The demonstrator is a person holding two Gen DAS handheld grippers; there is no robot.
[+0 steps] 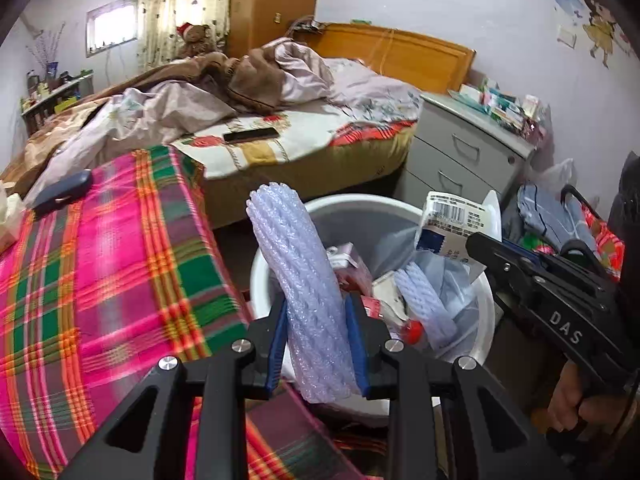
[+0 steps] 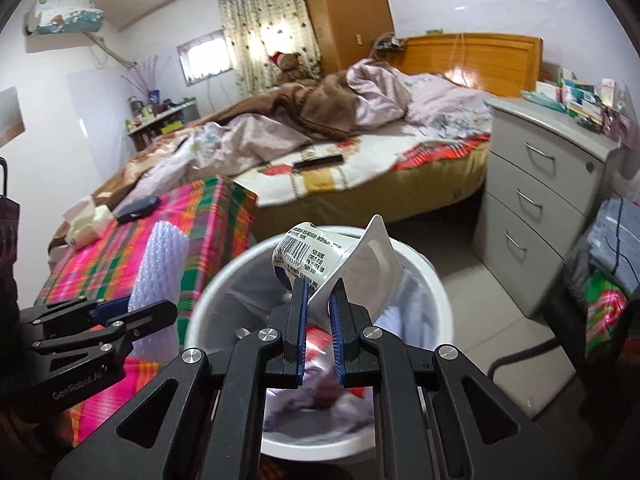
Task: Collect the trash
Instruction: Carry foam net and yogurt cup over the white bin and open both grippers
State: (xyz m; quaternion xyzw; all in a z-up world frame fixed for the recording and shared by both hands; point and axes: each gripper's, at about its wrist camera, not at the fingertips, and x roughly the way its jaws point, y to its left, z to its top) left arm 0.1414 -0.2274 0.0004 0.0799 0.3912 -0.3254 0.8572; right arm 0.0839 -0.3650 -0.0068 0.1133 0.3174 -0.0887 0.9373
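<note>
While the left claw (image 1: 318, 344) clamps a foam net sleeve (image 1: 304, 280), the right claw (image 2: 318, 304) pinches a yogurt cup (image 2: 320, 256) over the bin (image 2: 224, 280)

**Black two-finger grippers with blue pads**

The left gripper (image 1: 318, 344) is a matte black frame of angular linkage arms with triangular cut-outs, joined by round silver screws. Its fingers (image 1: 357, 344) carry ribbed blue pads on their inner faces. The right gripper (image 2: 318, 304) has the same black frame, silver screws and blue-lined fingers (image 2: 301, 312). White lettering marks the bodies: "DAS" on the right one, "GenRobot.AI" on the left. A bare-skinned hand (image 1: 568, 404) grips the right handle.
</note>
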